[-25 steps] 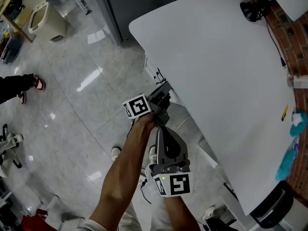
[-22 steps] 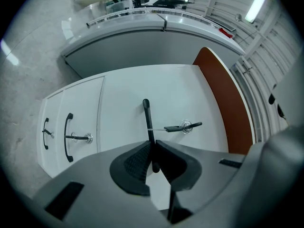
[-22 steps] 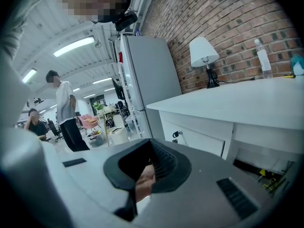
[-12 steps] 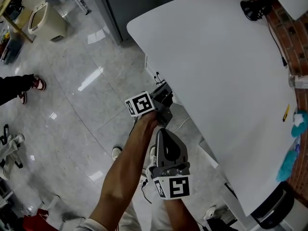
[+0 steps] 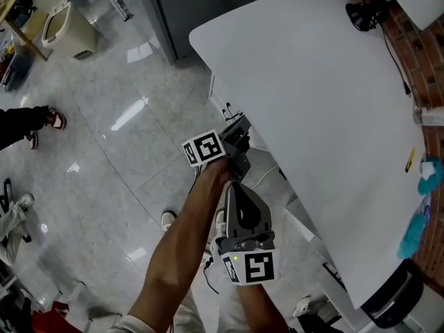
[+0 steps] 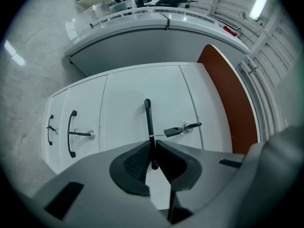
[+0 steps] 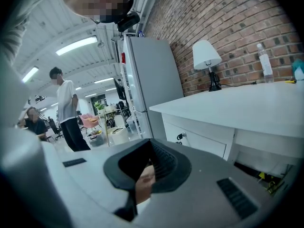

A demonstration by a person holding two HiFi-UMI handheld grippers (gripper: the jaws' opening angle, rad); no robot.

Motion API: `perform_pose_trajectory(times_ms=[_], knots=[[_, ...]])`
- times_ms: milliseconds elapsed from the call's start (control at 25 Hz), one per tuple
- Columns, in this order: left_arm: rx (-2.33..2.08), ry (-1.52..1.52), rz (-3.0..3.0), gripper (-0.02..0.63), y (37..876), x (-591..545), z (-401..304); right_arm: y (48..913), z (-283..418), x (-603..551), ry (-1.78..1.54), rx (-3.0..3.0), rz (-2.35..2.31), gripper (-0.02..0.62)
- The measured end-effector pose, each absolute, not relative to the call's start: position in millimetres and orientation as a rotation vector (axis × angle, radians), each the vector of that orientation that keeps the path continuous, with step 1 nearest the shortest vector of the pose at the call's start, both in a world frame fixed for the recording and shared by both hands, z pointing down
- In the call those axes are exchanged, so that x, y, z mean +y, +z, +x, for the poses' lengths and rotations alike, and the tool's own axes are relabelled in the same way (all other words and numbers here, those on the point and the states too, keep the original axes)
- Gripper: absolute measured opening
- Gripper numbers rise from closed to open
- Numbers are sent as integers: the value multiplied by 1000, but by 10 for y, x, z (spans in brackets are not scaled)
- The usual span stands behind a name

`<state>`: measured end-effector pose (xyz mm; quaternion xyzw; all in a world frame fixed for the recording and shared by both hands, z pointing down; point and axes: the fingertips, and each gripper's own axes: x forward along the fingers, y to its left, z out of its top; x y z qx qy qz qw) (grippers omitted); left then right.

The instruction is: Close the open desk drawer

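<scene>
Currently on my screens: left gripper (image 5: 241, 132), levelled at the front edge of the white desk (image 5: 312, 82), jaws clamped on the black bar handle (image 6: 148, 118) of a white drawer front (image 6: 142, 87); in the left gripper view the bar runs straight up between the ribbed pads (image 6: 135, 158). I cannot tell from these views how far that drawer stands out. Lock (image 6: 186, 126) just beside the handle on the same front, with a black-headed key (image 6: 172, 131) in it. Two further black handles (image 6: 71, 133) on the neighbouring fronts towards the desk's near corner. Right gripper (image 5: 234, 189), short of the desk's front edge, over the glossy floor (image 5: 104, 137) and just behind the left one, tilted slightly down; its jaws are together on nothing, and the person's forearm (image 7: 144, 180) shows through the gap below the tips. Desk lamp (image 7: 207, 56) with a white shade near the back edge, against the brick wall (image 7: 228, 13). Clear water bottle (image 7: 265, 61) farther along that back edge. White refrigerator (image 7: 149, 80) past the desk's far corner. Person in a white shirt (image 7: 67, 109) standing well apart across the room.
</scene>
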<state>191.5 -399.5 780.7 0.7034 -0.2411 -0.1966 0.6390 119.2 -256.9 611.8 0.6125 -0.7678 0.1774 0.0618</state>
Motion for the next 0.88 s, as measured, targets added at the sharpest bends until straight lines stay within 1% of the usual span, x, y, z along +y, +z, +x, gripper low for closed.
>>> perform_pose_trajectory(times_ms=[320, 400, 560, 880], knots=[[-573, -454, 1581, 29, 7866, -3732, 1653, 6027, 1210, -2546, 529, -2323, 1883, 11], [-585, -466, 1590, 15, 7828, -3676, 1547, 6020, 1198, -2523, 535, -2321, 1890, 11], [-598, -539, 1591, 6, 7635, -3629, 1310, 5964, 1154, -2468, 531, -2325, 1894, 11], [-632, -540, 1697, 6, 7143, -3518, 970, 5758, 1021, -2410, 508, -2341, 1912, 11]])
